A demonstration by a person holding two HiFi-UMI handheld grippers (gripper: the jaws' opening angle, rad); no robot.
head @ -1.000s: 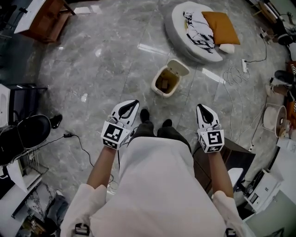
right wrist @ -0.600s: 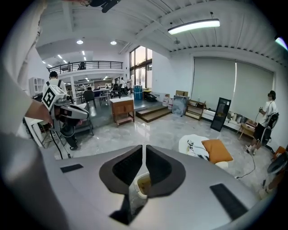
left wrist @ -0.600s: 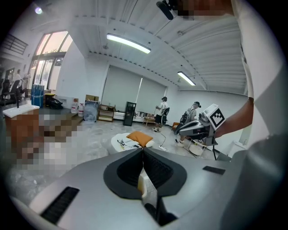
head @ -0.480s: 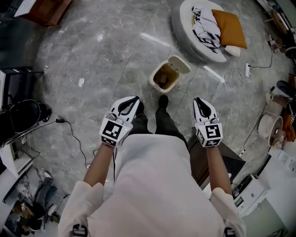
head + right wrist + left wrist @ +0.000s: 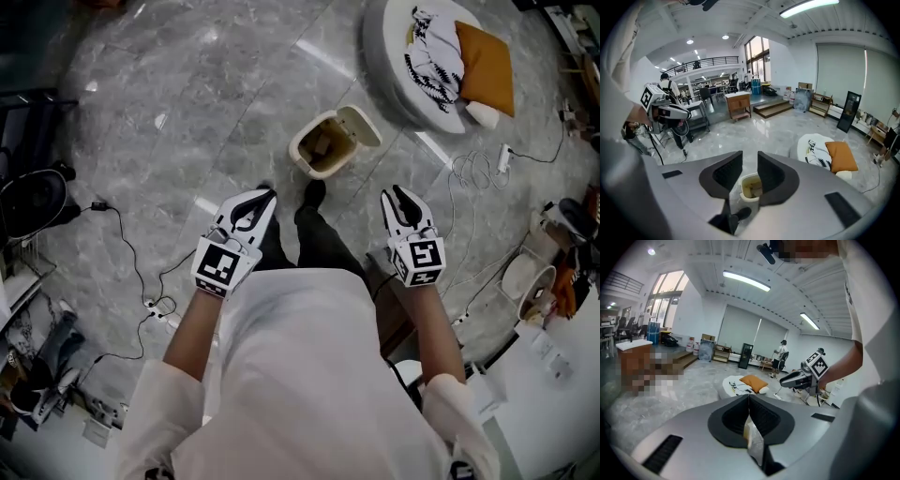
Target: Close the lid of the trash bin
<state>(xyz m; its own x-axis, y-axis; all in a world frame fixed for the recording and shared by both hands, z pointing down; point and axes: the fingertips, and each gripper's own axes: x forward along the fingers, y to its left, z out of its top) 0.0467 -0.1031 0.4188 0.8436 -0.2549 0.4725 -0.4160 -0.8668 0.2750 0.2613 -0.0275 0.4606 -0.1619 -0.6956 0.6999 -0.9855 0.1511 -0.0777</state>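
A small cream trash bin point(image 5: 321, 148) stands on the grey marble floor with its lid point(image 5: 360, 125) swung open to the right, and brown contents show inside. Both grippers hover at waist height, short of the bin and apart from it. My left gripper point(image 5: 262, 194) is shut, its tips meeting point(image 5: 749, 397), with nothing held. My right gripper point(image 5: 395, 192) is opening; a narrow gap point(image 5: 749, 159) shows between its jaws with nothing in it. Through that gap the bin point(image 5: 751, 186) appears on the floor ahead.
A round white floor cushion point(image 5: 403, 80) with an orange pillow point(image 5: 490, 67) lies beyond the bin. Cables and a power strip point(image 5: 503, 155) trail at the right, another cable point(image 5: 131, 267) at the left. A black chair point(image 5: 33, 202) stands at the far left. The person's shoe point(image 5: 314, 194) is just before the bin.
The person has stepped toward the bin, which now sits closer to the grippers. Both grippers have moved forward and down. The right jaws have parted slightly.
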